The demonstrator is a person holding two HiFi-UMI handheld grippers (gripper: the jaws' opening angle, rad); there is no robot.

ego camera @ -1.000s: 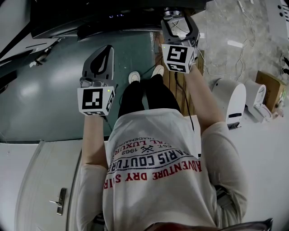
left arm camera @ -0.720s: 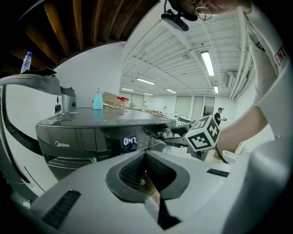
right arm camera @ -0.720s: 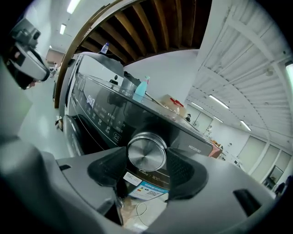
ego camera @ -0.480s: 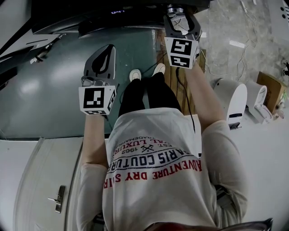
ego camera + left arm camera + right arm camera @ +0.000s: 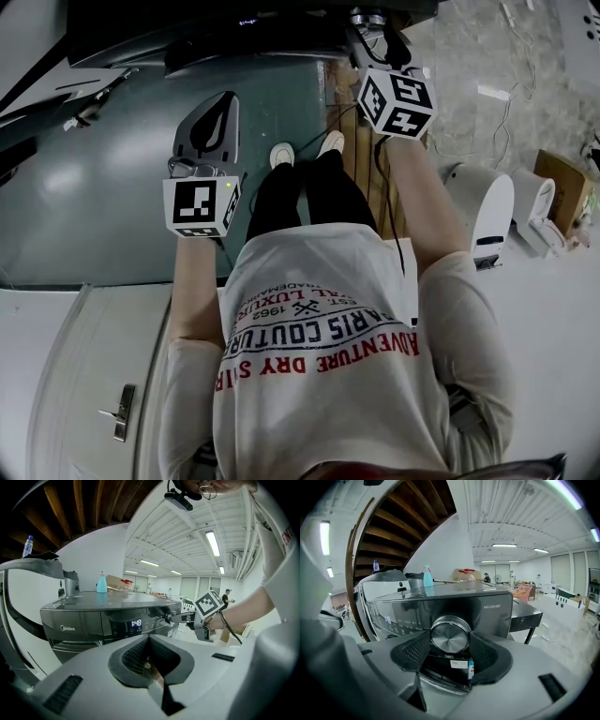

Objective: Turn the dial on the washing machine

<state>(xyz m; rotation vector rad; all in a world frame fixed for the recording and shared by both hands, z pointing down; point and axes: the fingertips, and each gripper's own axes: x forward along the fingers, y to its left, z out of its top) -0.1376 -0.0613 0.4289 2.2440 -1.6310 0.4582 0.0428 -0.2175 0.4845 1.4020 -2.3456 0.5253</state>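
Brushed-metal dial (image 5: 450,635) sits between the dark pads (image 5: 412,652) of the right gripper (image 5: 450,652). Its jaws have just been closing a little and are now wide but clamped on the rim from both sides. The dial is at the right end of the washing machine (image 5: 487,616) front panel (image 5: 408,616).

For a clean turn, the roll should be kept about the dial's own axis, with the gripper square to the panel. The squeeze should be held even so the smooth rim is not slipped on. No push inward or sideways is wanted.

The left gripper (image 5: 149,639) hangs off to the side, jaws together, nothing between them.

Pad contact is shown only in the right gripper view. The display (image 5: 135,623) digits — the check on any setting change — are legible only in the left gripper view, where the right gripper is seen side-on. In the head view the dial is hidden behind the marker cube (image 5: 396,101).
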